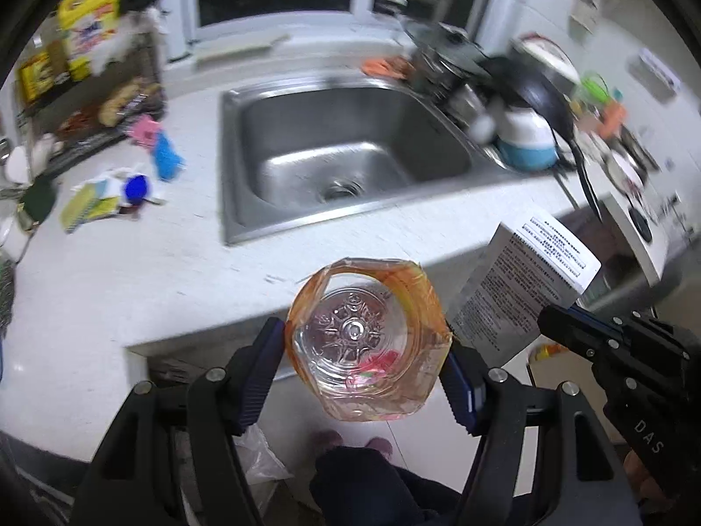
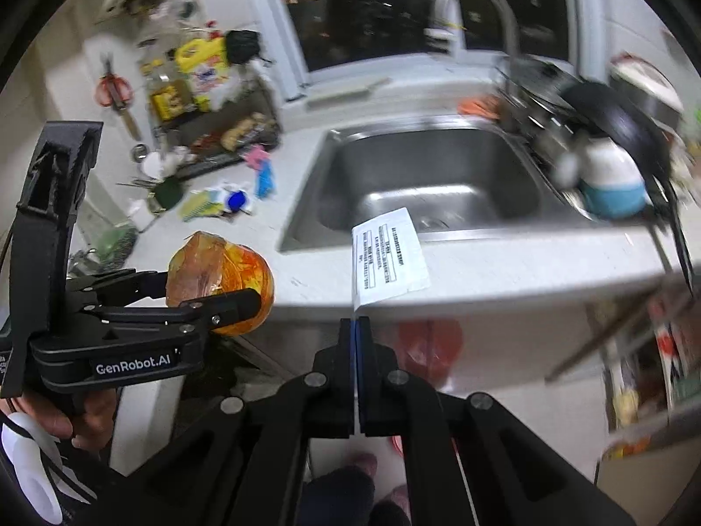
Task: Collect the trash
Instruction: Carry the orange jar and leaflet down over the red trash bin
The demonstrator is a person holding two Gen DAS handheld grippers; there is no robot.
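While you stand in front of the white counter (image 1: 131, 271), your left gripper (image 1: 368, 364) is closed on a clear plastic bottle (image 1: 368, 346) with an orange label. Its blue pads (image 1: 263, 368) press on both sides of the bottle, and you look at the bottle's bottom end-on in the left wrist view. In the right wrist view the same bottle (image 2: 228, 280) shows between the black fingers of the left gripper (image 2: 210, 289), in front of the counter edge.

Your right gripper (image 2: 355, 328) has its jaws fully together, and they pinch the lower edge of a white printed carton (image 2: 390, 254). The carton stands up from the tips, in front of the steel sink (image 2: 438, 175). In the left wrist view this carton (image 1: 525, 280) is just to the right of the bottle, not touching it.

Both objects are held over the floor side of the counter edge. More small packets (image 1: 109, 197) lie on the counter left of the sink. A red bag (image 2: 429, 346) is visible below the counter, blurred.
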